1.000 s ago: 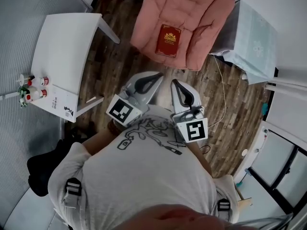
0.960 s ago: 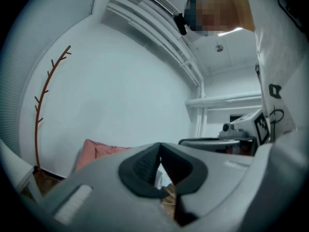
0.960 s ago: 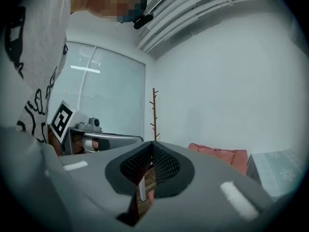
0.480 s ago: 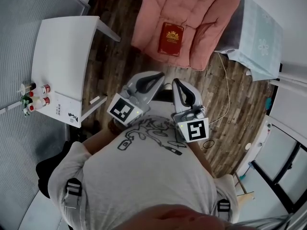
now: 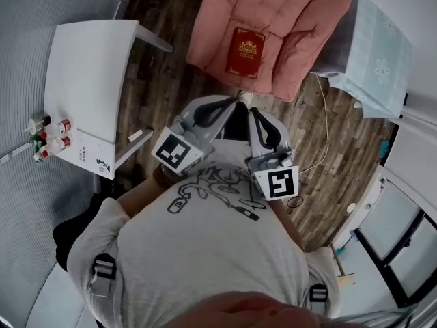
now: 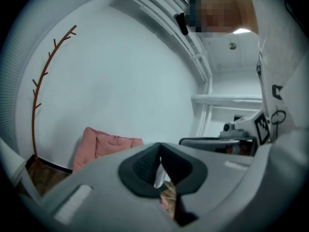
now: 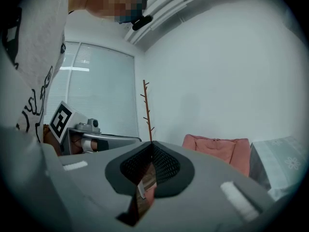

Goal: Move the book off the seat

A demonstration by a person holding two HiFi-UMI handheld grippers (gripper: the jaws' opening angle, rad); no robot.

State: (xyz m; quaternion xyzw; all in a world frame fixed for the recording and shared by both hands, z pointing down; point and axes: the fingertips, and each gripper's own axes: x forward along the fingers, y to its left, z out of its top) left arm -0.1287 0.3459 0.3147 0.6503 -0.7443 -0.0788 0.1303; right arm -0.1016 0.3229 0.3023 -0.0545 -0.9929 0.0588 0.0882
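**Inspector A:** Where do we place the book?

**Inspector B:** We record the red book (image 5: 246, 52), with a gold emblem on its cover, lying flat on the pink cushioned seat (image 5: 293, 19). It sits toward the seat's front edge, apart from both grippers.

**Inspector A:** And the left hand-held gripper?

**Inspector B:** We find the left hand-held gripper (image 5: 231, 102) held out from the person's chest. Its tip is over the wooden floor (image 5: 164, 80), short of the seat. In its own view the dark pads are pressed together at the tip and pinch no object.

**Inspector A:** The right one?

**Inspector B:** The right hand-held gripper (image 5: 252, 112) sits just beside the left and points the same way, toward the seat. Its jaws are likewise pressed together and empty.

**Inspector A:** What else do we enter?

**Inspector B:**
- A white bench (image 5: 89, 67) stands at the left of the head view, well apart from the seat.
- Small red-labelled bottles (image 5: 53, 142) are grouped at the bench's near corner, with a printed booklet (image 5: 92, 157) just beside them.
- A piece covered in pale blue cloth (image 5: 375, 46) stands against the seat's right side.
- A thin cable (image 5: 323, 128) trails over the floor near that piece.
- In the right gripper view, a bare branch-shaped stand (image 7: 146, 110) rises by the wall.
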